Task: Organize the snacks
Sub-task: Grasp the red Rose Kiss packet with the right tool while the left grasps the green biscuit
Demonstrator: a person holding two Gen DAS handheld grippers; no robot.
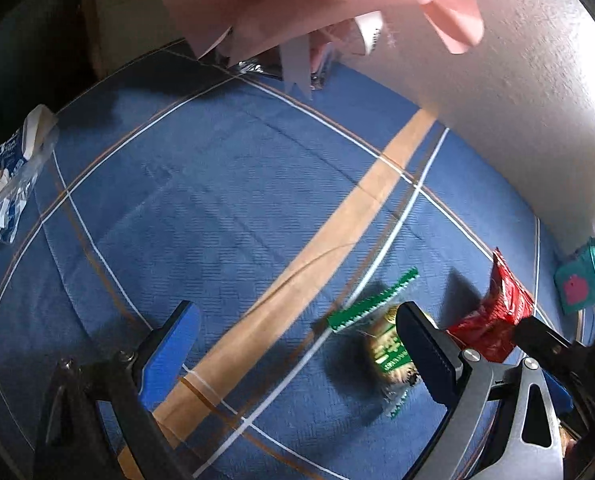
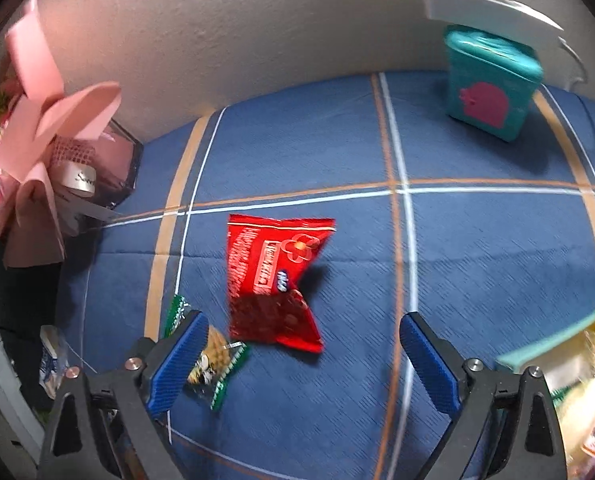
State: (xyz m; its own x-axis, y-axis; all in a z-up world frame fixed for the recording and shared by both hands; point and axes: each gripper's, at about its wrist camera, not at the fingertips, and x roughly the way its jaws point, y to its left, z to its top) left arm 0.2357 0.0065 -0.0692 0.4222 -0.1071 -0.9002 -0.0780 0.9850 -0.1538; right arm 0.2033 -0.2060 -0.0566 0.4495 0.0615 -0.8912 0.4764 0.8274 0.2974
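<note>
The room is dim, with strong light washing the wall [image 1: 517,92] at far right to a near-white glare. Short dark shadows sit beside the red packet [image 2: 275,276] and green-edged packet [image 1: 381,344]. Both views bend hard toward black corners, curving the tablecloth [image 1: 225,200] lines. Motion blur smears the packets and teal box [image 2: 491,84].
</note>
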